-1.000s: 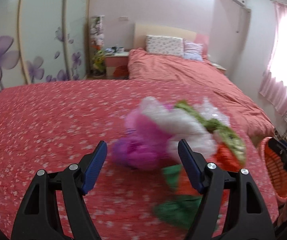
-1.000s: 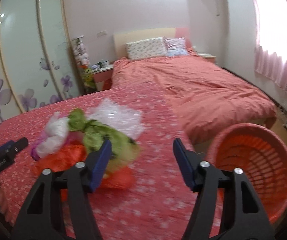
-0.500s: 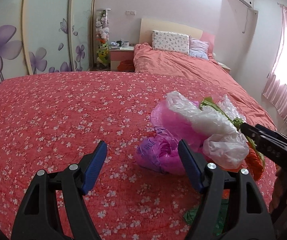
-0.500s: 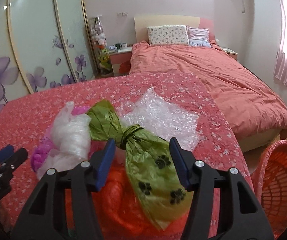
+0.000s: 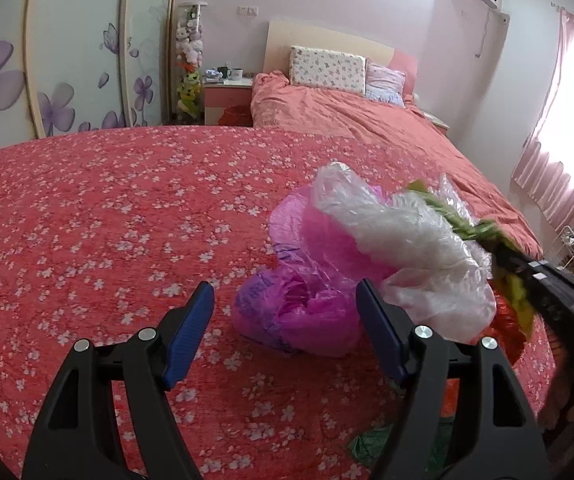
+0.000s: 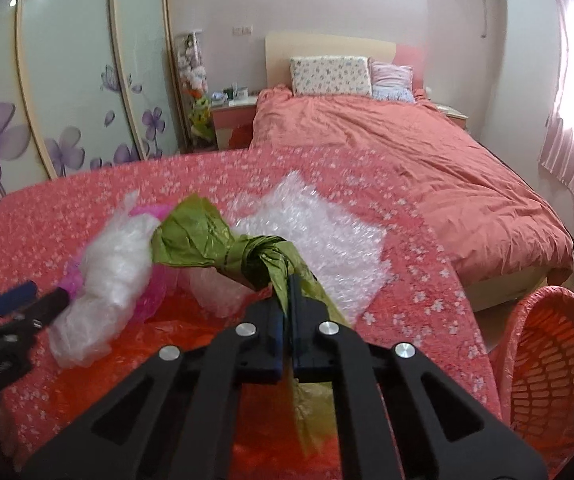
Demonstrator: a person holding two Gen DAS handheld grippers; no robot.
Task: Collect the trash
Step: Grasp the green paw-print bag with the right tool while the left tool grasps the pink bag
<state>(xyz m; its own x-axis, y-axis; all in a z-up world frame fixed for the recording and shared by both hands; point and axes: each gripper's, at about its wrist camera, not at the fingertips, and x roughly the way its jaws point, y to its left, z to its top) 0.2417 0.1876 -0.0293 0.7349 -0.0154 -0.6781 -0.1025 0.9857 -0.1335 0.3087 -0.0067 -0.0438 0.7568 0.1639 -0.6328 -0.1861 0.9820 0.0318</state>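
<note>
A made bed (image 6: 387,148) with a salmon duvet is the landmark. At its head lie a floral pillow (image 6: 329,76) and a striped pillow (image 6: 391,80). Left of it stands a nightstand (image 6: 233,118), then a wardrobe (image 6: 67,80) with purple flowers. Right of it hang pink curtains (image 5: 567,128).

Your left wrist view sits low over the floral cover (image 5: 87,220), tilted down, facing the headboard at 12 o'clock, with the bag pile (image 5: 367,248) close at 1 o'clock. Your right wrist view faces the same way, tight on the green bag (image 6: 207,236), with the orange basket (image 6: 547,360) at 4 o'clock. Both share the pile, the far bed (image 5: 367,128) and the wardrobe (image 5: 67,60); each catches the other gripper at its edge.
</note>
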